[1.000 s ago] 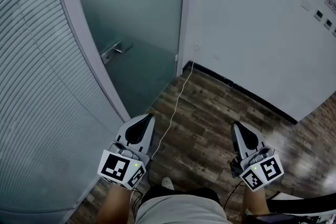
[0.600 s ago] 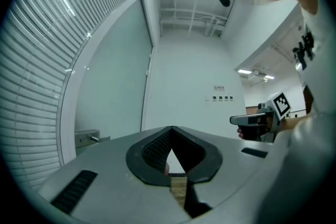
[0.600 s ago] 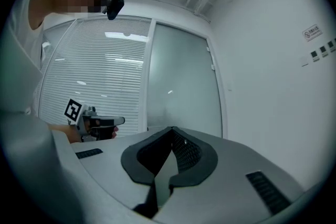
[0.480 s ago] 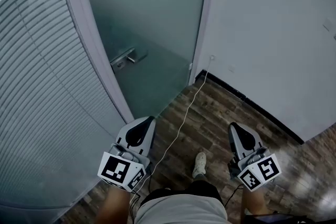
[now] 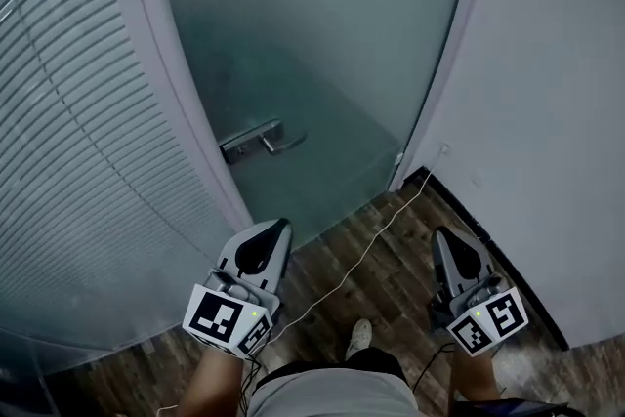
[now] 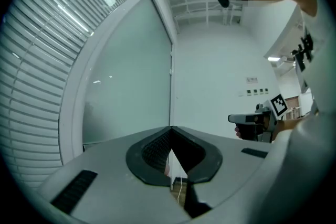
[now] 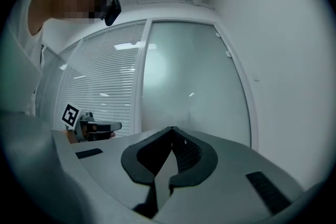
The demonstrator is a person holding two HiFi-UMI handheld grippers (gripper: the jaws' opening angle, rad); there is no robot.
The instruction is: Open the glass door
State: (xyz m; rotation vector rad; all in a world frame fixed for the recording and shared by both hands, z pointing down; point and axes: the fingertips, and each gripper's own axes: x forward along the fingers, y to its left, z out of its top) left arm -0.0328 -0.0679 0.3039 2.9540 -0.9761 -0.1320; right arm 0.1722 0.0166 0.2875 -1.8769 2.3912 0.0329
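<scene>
The frosted glass door (image 5: pixel 322 44) stands shut in front of me, its metal lever handle (image 5: pixel 262 143) on the door's left edge. My left gripper (image 5: pixel 276 226) points level at the door, just below and short of the handle. It is shut with nothing in it. My right gripper (image 5: pixel 439 233) is also shut and empty, and points toward the door's right edge. The door fills the middle of the left gripper view (image 6: pixel 128 86) and of the right gripper view (image 7: pixel 194 86). In each, the jaw tips meet in front of the glass.
A glass wall with horizontal blinds (image 5: pixel 68 161) runs along the left. A white wall (image 5: pixel 557 112) with a dark skirting closes the right. A thin white cable (image 5: pixel 371 249) crosses the wood floor (image 5: pixel 391 293) to the door frame. My shoe (image 5: pixel 359 337) shows below.
I have moved closer to the door and turned toward it. The door and handle now sit nearer and more central. Both grippers stay shut, side by side.
</scene>
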